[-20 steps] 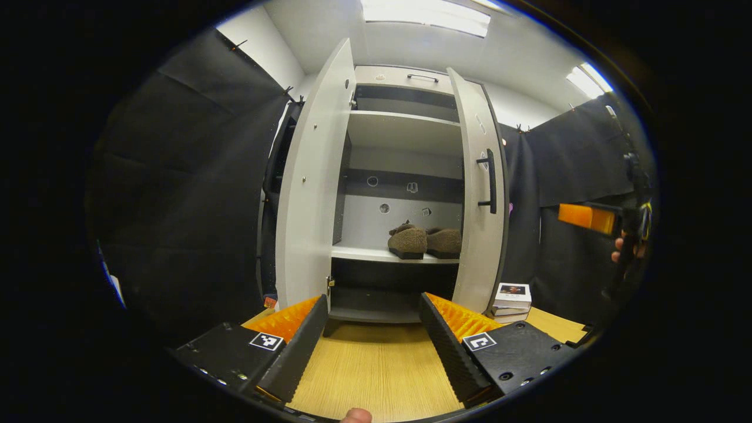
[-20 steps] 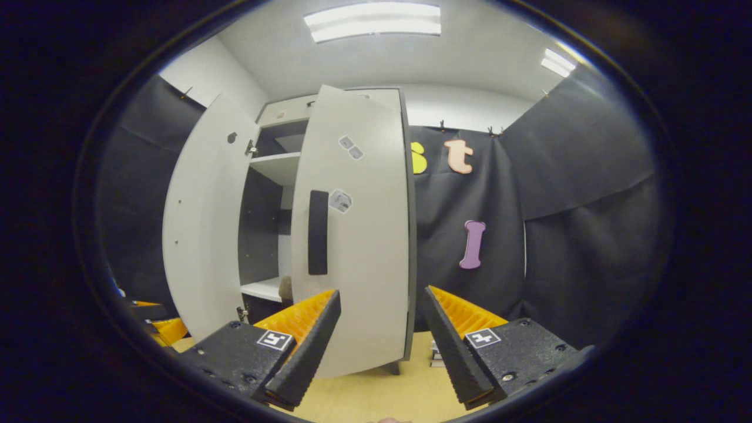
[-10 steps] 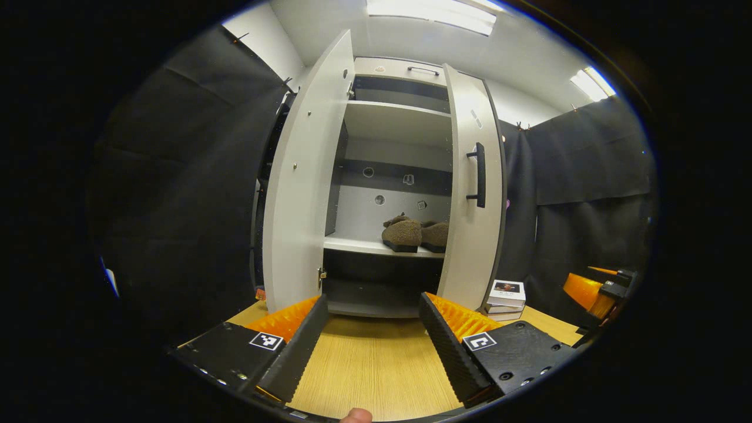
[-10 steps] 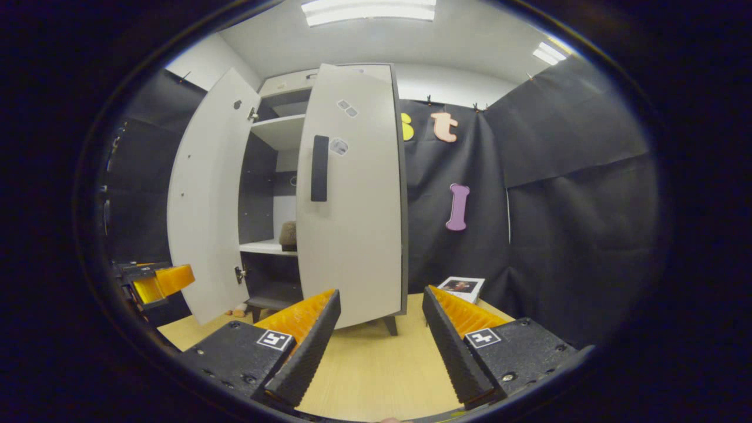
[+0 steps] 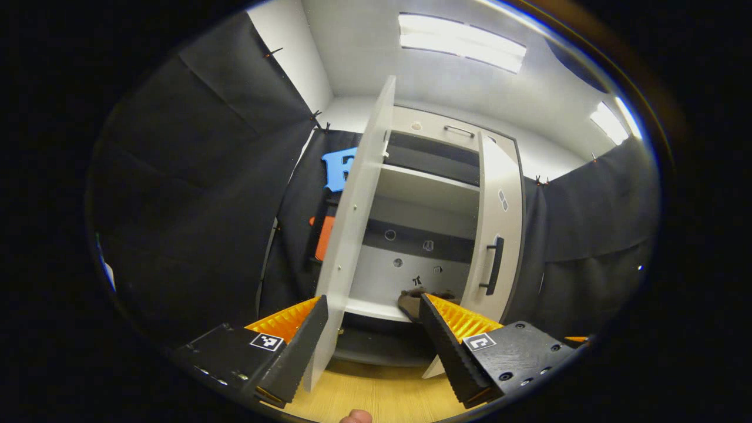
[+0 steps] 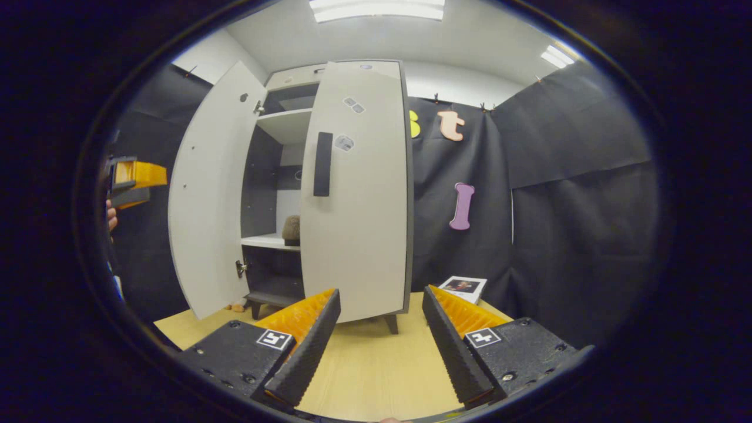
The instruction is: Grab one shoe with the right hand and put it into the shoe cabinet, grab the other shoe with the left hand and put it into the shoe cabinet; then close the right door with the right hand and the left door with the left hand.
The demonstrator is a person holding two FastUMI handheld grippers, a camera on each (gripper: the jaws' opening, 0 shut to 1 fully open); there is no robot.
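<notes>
The pale shoe cabinet (image 6: 276, 117) stands on the wooden table. Its right door (image 6: 355, 200), with a dark handle (image 6: 322, 164), is swung nearly shut. Its left door (image 6: 211, 194) stands wide open. A brown fuzzy shoe (image 6: 291, 229) rests on the middle shelf; in the left gripper view the shoes (image 5: 410, 299) peek out beside my finger. My left gripper (image 5: 370, 335) is open, raised close to the left door (image 5: 352, 235), whose edge lies between its fingers. My right gripper (image 6: 380, 335) is open and holds nothing, back from the right door. In the right gripper view the left gripper (image 6: 138, 183) shows beyond the open door.
A small stack of books (image 6: 464, 288) lies on the table (image 6: 364, 364) right of the cabinet, against the black cloth wall. A hand (image 6: 110, 214) holds the left gripper. Cabinet feet stand on the tabletop.
My left gripper has risen and swung left, up to the left door's edge. My right gripper has backed away from the right door, which now sits closer to shut.
</notes>
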